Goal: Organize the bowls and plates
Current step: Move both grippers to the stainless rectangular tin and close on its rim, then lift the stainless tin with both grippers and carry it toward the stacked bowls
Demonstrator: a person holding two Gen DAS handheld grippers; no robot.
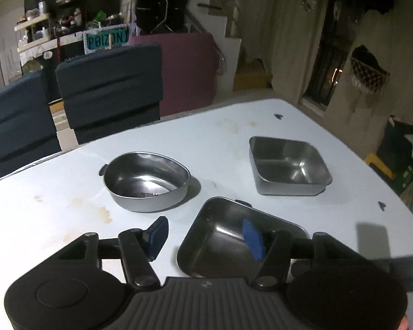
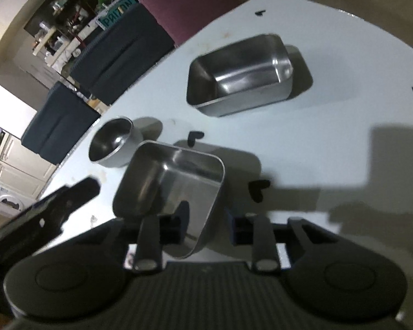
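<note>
Your right gripper [image 2: 203, 227] has its fingers [image 2: 179, 220] straddling the near wall of the near square bowl [image 2: 170, 181], one finger inside, the other outside; there is a visible gap to the outer pad, so I judge it not yet clamped. Your left gripper [image 1: 203, 239] is released, its fingers spread either side of that same bowl's [image 1: 220, 236] left wall, one over the bench and one over the bowl, neither touching it that I can see.

To do this well, pick one hand for the lift. Close squarely on the wall, low enough that the thin steel rim does not slip or tilt out, and keep the other hand clear. The far square bowl [image 2: 239, 74] looks the natural one to nest it into; the round bowl [image 1: 146, 181] sits apart on the left.

The bench [image 1: 68, 187] is pale, stained, with small dark marks. Beyond it stand two dark chairs [image 1: 107, 88], a maroon panel [image 1: 190, 68] and cluttered shelves [image 1: 38, 27] in a dim room.
</note>
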